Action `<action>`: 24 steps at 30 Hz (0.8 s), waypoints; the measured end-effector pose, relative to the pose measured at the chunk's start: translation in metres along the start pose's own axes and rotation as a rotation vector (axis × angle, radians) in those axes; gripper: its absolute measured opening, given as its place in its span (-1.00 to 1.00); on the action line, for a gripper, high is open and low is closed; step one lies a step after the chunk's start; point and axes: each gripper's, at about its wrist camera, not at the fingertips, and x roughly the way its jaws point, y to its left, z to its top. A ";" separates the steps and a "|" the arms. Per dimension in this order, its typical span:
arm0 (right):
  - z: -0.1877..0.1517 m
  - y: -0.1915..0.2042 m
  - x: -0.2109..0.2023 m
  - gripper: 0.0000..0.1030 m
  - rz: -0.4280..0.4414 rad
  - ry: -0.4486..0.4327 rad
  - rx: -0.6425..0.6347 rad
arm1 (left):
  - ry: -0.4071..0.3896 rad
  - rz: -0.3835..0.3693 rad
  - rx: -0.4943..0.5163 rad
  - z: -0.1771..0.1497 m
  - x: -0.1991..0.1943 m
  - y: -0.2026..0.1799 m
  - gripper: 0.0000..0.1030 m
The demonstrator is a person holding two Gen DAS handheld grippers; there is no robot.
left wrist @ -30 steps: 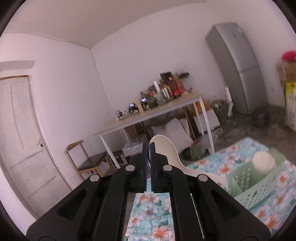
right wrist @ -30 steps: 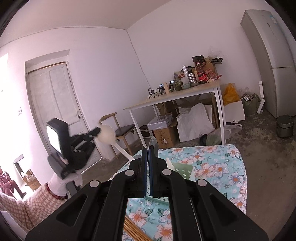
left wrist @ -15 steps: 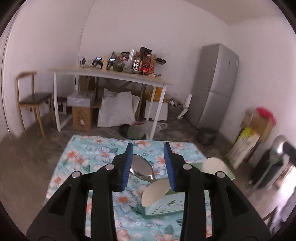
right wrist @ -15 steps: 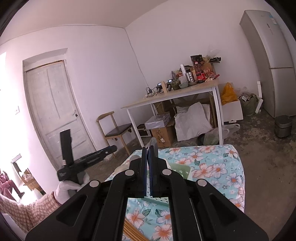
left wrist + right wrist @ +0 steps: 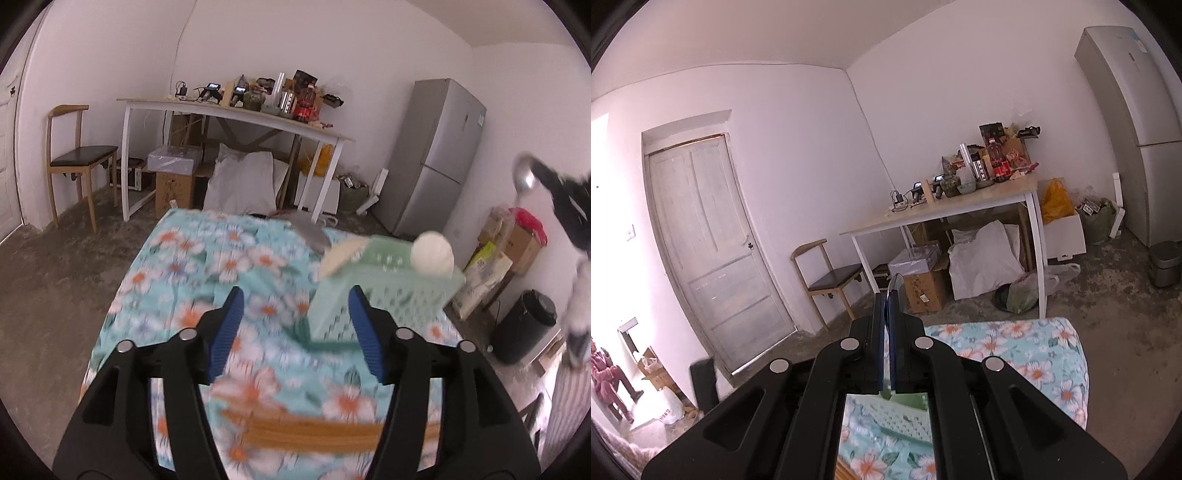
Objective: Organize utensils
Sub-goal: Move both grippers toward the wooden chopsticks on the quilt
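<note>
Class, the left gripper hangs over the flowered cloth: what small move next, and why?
Probably dip the left gripper toward the wooden chopsticks: its jaws have just been opening, nothing is between them, and the chopsticks lie loose on the cloth below, outside the green basket.

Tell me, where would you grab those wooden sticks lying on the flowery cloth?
Probably near the middle of the wooden sticks, from above. They lie flat on the cloth, crosswise to the left gripper, whose jaws have just been opening, nothing between them; it would need a quarter turn to straddle the thin bundle.
</note>
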 end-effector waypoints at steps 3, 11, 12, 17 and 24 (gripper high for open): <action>0.003 -0.002 0.012 -0.96 -0.007 -0.005 -0.003 | 0.028 -0.009 0.011 -0.018 -0.008 0.001 0.28; -0.016 -0.019 0.064 -0.96 -0.021 0.047 -0.017 | 0.053 0.036 0.091 -0.050 -0.021 -0.005 0.52; -0.020 -0.021 0.069 -0.96 -0.029 0.059 -0.019 | 0.052 0.040 0.099 -0.051 -0.022 -0.006 0.55; -0.041 -0.033 0.081 -0.96 -0.053 0.108 0.006 | 0.047 0.041 0.115 -0.055 -0.027 -0.008 0.57; -0.043 -0.028 0.053 -0.93 -0.071 0.090 -0.005 | 0.043 0.039 0.096 -0.060 -0.029 -0.008 0.57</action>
